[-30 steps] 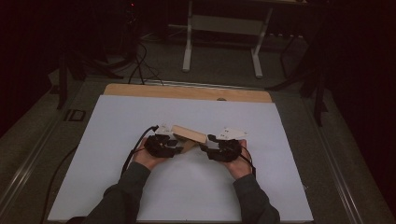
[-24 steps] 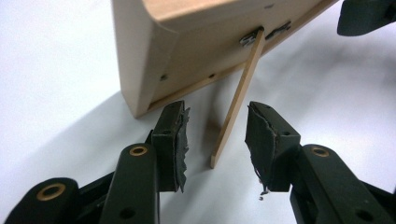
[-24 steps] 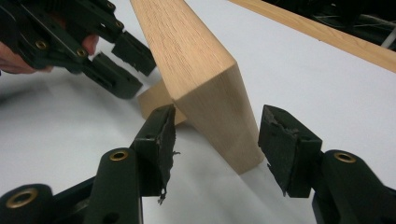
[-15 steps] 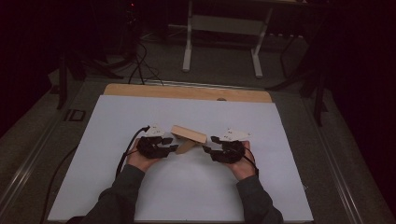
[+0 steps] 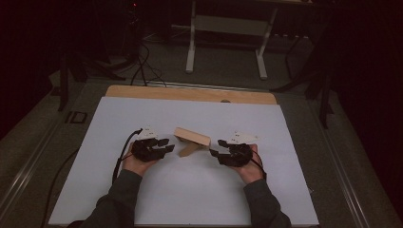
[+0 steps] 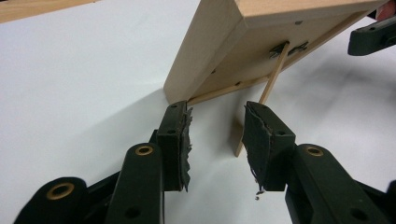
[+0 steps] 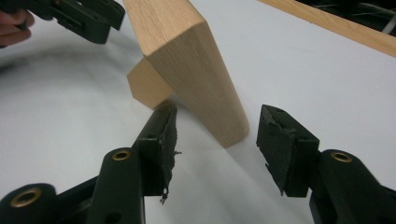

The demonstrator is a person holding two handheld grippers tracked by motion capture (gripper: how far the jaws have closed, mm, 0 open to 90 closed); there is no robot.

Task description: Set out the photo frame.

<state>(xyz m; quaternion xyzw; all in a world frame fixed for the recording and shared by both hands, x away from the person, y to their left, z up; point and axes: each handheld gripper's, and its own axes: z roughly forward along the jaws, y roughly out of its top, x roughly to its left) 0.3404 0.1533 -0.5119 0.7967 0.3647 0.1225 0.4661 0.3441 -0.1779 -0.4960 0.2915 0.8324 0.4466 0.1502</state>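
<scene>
A light wooden frame (image 5: 192,136) stands tilted on the white sheet (image 5: 190,194), propped by a thin wooden strut (image 5: 188,149). My left gripper (image 5: 167,145) lies just left of it, open. In the left gripper view its jaws (image 6: 217,126) have just been closing, with nothing between them; the frame's back (image 6: 219,42) and strut (image 6: 273,79) sit just beyond. My right gripper (image 5: 217,147) is open at the frame's right end. In the right gripper view its jaws (image 7: 217,128) straddle the frame's near corner (image 7: 196,70) without touching it.
A bare wooden strip (image 5: 190,93) runs along the table's far edge. Beyond it stand the white legs of another table (image 5: 192,42), and cables (image 5: 142,66) lie on the dark floor. A black cable (image 5: 119,156) trails from my left gripper.
My left gripper has drawn back to the left, away from the frame's left end. The frame and my right gripper have stayed put.
</scene>
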